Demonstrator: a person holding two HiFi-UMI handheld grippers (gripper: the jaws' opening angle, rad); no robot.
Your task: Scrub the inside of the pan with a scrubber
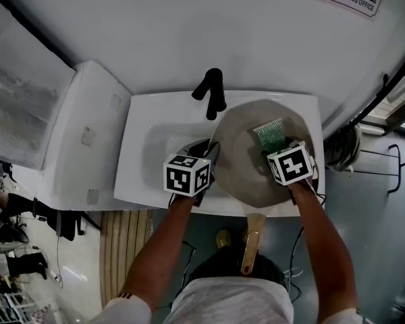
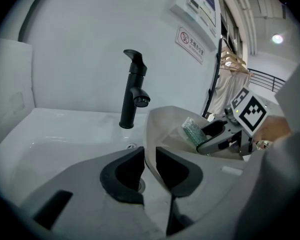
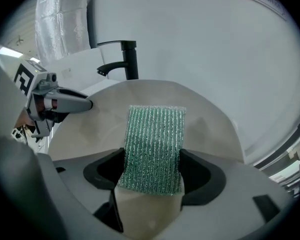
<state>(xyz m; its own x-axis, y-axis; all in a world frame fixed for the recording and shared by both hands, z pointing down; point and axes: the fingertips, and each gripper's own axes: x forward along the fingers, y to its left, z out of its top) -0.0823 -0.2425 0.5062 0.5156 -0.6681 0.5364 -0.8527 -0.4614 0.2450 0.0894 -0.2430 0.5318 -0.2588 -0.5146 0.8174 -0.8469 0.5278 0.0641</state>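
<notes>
A beige pan (image 1: 241,171) leans tilted in the right side of the white sink (image 1: 145,150), its wooden handle (image 1: 252,241) pointing back at me. My left gripper (image 1: 208,155) is shut on the pan's left rim; the thin rim (image 2: 149,151) runs between the left gripper (image 2: 150,160) pads. My right gripper (image 1: 275,148) is inside the pan, shut on a green mesh scrubber (image 1: 270,133). In the right gripper view the scrubber (image 3: 154,149) stands up between the right gripper (image 3: 152,173) jaws, lying against the pan's inner wall (image 3: 210,129).
A black faucet (image 1: 212,92) stands at the sink's back edge, just left of the pan's top rim. The drain (image 2: 132,146) shows in the basin. A white wall rises behind, and a white counter (image 1: 88,127) lies left of the sink.
</notes>
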